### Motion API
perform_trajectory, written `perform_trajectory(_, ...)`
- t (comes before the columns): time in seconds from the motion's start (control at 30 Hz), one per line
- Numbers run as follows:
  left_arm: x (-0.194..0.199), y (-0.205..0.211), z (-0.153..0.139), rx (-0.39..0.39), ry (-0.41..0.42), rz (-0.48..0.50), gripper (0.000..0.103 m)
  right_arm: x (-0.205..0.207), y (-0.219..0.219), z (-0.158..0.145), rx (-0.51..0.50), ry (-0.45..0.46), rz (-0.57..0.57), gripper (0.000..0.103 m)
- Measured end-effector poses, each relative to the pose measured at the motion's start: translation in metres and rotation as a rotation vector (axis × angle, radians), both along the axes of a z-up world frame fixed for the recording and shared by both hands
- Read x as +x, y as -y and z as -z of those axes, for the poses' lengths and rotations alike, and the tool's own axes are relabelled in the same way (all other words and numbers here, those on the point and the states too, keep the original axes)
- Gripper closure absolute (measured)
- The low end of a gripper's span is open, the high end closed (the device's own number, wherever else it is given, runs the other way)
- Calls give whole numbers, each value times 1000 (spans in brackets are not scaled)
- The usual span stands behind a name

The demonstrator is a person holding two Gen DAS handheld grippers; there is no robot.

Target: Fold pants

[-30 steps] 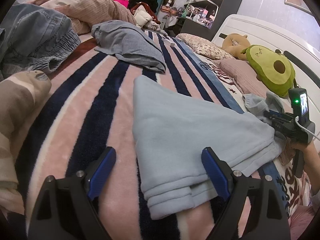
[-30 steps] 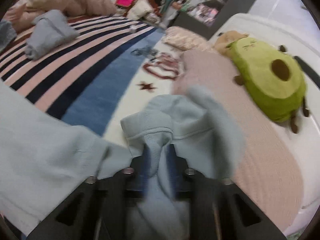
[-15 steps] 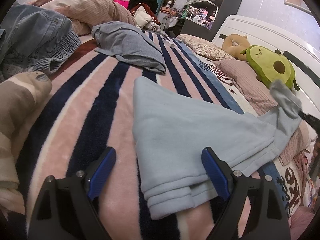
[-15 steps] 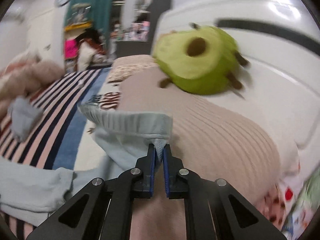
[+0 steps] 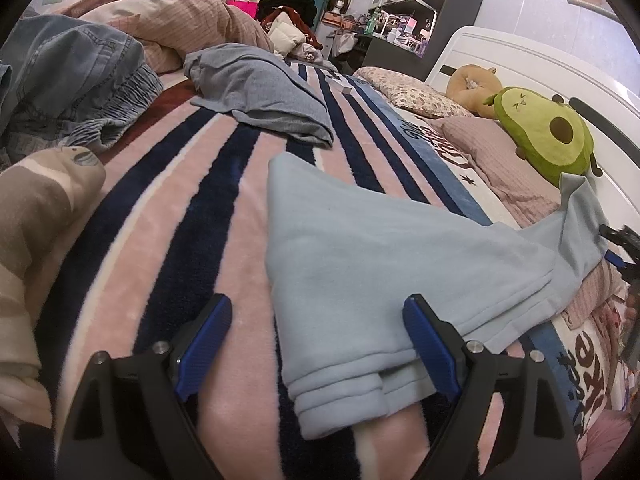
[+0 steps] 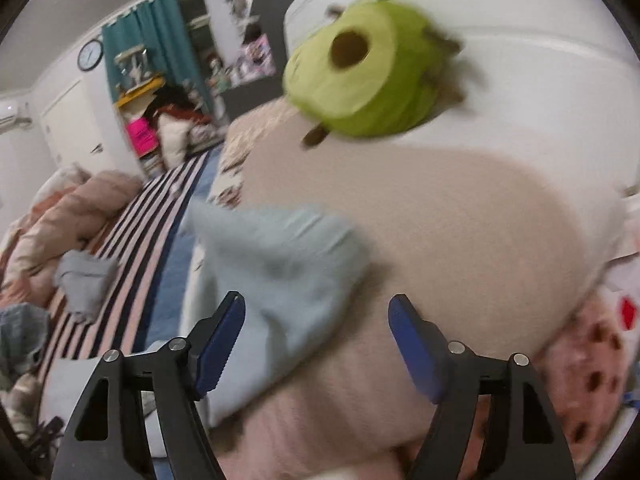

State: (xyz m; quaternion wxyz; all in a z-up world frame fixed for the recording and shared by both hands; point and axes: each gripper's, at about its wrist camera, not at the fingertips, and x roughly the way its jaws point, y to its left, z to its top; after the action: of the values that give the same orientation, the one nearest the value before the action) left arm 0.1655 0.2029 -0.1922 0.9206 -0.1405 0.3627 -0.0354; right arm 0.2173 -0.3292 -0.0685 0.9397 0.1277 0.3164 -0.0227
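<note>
Light blue pants (image 5: 380, 264) lie on the striped blanket (image 5: 192, 216), folded lengthwise, one end near me and the other stretching right onto a pink pillow. My left gripper (image 5: 320, 344) is open just above the near end, its right pad (image 5: 430, 344) resting against the cloth. In the right wrist view the far end of the pants (image 6: 288, 260) lies loose on the pillow (image 6: 460, 232). My right gripper (image 6: 316, 340) is open with the cloth by its left finger. It also shows at the right edge of the left wrist view (image 5: 620, 248).
A grey garment (image 5: 260, 88), denim clothing (image 5: 68, 80) and a bunched quilt (image 5: 180, 12) lie at the far end of the bed. An avocado plush (image 5: 548, 136) and an orange plush (image 5: 472, 84) sit by the white headboard (image 5: 520, 64). A beige cloth (image 5: 36, 216) lies at left.
My right gripper pulled the pants' far end out to the right, then opened and let it drop on the pillow. The left gripper has stayed still and open.
</note>
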Motion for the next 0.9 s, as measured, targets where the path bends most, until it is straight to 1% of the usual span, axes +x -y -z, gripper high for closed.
perform_trajectory(0.03, 0, 0, 0, 0, 0, 0, 18, 8, -6, 3, -39, 2, 2, 25)
perform_trajectory(0.1, 0, 0, 0, -1, 0, 0, 18, 22, -19, 2, -156, 17, 8, 25)
perform_trajectory(0.13, 0, 0, 0, -2, 0, 0, 18, 27, -25, 2, -179, 21, 10, 32)
perform_trajectory(0.17, 0, 0, 0, -2, 0, 0, 18, 28, -28, 2, -185, 22, 12, 56)
perform_trajectory(0.2, 0, 0, 0, -3, 0, 0, 18, 29, -30, 2, -207, 17, 20, 70)
perform_trajectory(0.23, 0, 0, 0, -5, 1, 0, 18, 28, -30, 1, -219, 15, 18, 80)
perform_trajectory(0.27, 0, 0, 0, -6, 1, 0, 18, 24, -28, 0, -216, 19, 22, 87)
perform_trajectory(0.33, 0, 0, 0, -7, 2, 0, 18, 10, -24, -3, -226, 24, 58, 96)
perform_trajectory(0.37, 0, 0, 0, -7, 2, 0, 18, 4, -20, -5, -227, 28, 78, 96)
perform_trajectory(0.4, 0, 0, 0, -8, 4, 0, 18, -4, -14, -7, -201, 35, 95, 96)
perform_trajectory(0.43, -1, 0, -1, -10, 8, -1, 18, -10, -7, -9, -139, 37, 107, 96)
perform_trajectory(0.47, -3, -1, -3, -15, 18, -5, 18, -16, -5, -11, -107, 43, 103, 97)
perform_trajectory(0.5, -5, -2, -6, -24, 33, -5, 18, -18, -9, -14, -95, 59, 84, 97)
perform_trajectory(0.53, -8, -4, -10, -34, 52, -2, 18, -21, -20, -20, -118, 79, 56, 97)
perform_trajectory(0.57, -12, -5, -17, -43, 82, -3, 18, -24, -34, -26, -128, 105, 12, 97)
perform_trajectory(0.6, -16, -6, -24, -44, 105, -7, 18, -26, -50, -33, -115, 125, -47, 97)
perform_trajectory(0.67, -23, -6, -40, -49, 135, -5, 18, -26, -81, -42, -89, 143, -150, 97)
perform_trajectory(0.7, -25, -6, -46, -57, 145, 1, 18, -25, -108, -49, -77, 150, -232, 97)
perform_trajectory(0.77, -31, -4, -60, -76, 165, 20, 18, -23, -146, -53, -62, 154, -340, 97)
perform_trajectory(0.83, -34, -2, -68, -82, 169, 34, 18, -21, -191, -47, -66, 132, -459, 97)
perform_trajectory(0.87, -36, -1, -71, -85, 168, 38, 18, -21, -209, -40, -66, 110, -501, 97)
perform_trajectory(0.9, -37, 0, -74, -87, 167, 42, 18, -22, -233, -25, -76, 70, -561, 97)
